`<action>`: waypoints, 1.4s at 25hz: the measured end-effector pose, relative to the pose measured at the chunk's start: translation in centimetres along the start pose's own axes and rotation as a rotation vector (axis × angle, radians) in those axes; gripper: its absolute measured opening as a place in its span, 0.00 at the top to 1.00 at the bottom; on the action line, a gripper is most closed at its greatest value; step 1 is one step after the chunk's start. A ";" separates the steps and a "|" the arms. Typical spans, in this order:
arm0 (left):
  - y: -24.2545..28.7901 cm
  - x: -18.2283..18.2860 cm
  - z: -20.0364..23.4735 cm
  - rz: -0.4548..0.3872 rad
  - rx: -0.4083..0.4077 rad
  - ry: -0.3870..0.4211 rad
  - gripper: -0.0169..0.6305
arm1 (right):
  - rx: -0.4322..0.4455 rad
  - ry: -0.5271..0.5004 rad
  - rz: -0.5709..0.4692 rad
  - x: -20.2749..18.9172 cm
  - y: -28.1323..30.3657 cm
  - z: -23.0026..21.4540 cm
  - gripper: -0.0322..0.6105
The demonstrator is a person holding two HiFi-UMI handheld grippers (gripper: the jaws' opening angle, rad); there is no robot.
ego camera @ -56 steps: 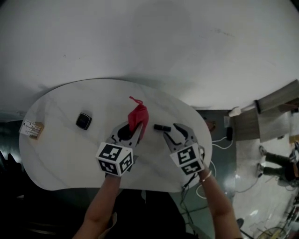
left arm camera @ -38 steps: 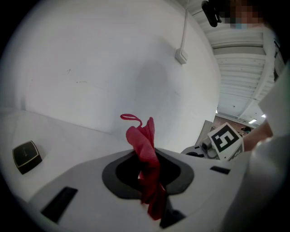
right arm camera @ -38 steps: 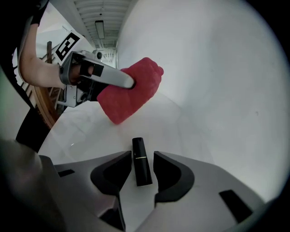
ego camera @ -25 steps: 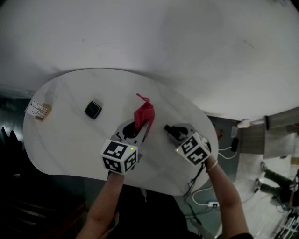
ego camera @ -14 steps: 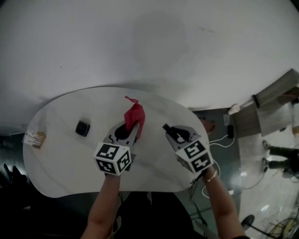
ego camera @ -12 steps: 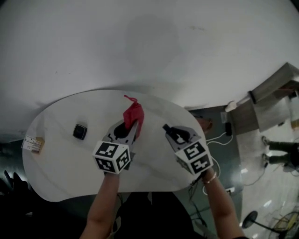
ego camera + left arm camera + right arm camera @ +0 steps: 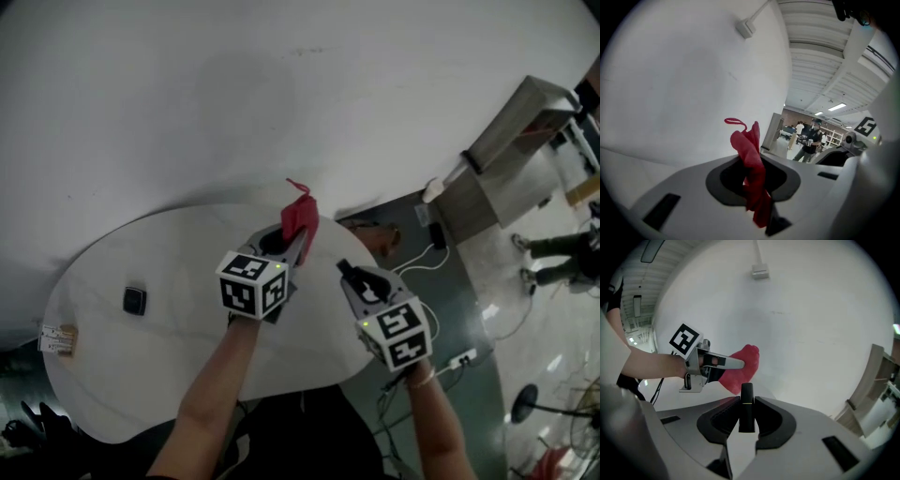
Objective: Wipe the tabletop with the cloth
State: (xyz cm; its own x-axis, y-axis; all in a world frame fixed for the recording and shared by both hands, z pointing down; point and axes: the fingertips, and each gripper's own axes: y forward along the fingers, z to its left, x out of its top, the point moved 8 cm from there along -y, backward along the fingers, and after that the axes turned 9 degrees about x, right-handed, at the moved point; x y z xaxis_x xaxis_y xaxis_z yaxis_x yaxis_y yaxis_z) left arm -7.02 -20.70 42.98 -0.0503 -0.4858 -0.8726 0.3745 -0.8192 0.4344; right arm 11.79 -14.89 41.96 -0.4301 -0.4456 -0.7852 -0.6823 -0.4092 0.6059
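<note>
red cloth (image 7: 300, 216) bunched and clamped in the fingers of the left gripper (image 7: 298, 242), lifted off the table (image 7: 141, 375) near its far edge; small black stick (image 7: 746, 404) pinched in the right gripper (image 7: 356, 279) fingers, just beside; seemingly no wiping under way, whole tabletop left to do

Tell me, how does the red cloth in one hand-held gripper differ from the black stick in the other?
The red cloth is soft and crumpled; the black stick is stiff and straight. The cloth flops out past the left hand-held gripper, while the stick sits neatly in the right hand-held gripper. Both are clamped between jaws.
</note>
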 end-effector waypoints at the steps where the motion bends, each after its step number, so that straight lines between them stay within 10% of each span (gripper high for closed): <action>1: 1.4 0.1 -0.9 0.016 -0.027 0.000 0.87 | -0.015 0.017 -0.001 -0.4 -0.5 -0.4 0.81; 6: 7.9 -0.4 -5.3 0.119 -0.128 -0.005 0.87 | -0.085 0.089 -0.002 -2.6 -2.6 -2.5 0.81; 12: 12.1 -1.8 -6.7 0.271 -0.068 0.064 0.87 | -0.100 0.137 0.007 -3.6 -3.3 -4.3 0.81; 35: -2.6 -3.7 20.1 0.330 0.508 -0.056 0.88 | 0.173 0.027 0.055 1.7 6.8 1.0 0.81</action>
State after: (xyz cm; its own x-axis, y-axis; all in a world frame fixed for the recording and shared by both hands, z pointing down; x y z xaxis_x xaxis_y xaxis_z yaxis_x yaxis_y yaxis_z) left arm -26.40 -22.87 49.51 -0.0608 -0.7430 -0.6665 -0.1090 -0.6588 0.7443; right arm 5.79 -17.66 44.60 -0.4552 -0.4853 -0.7465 -0.7507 -0.2417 0.6149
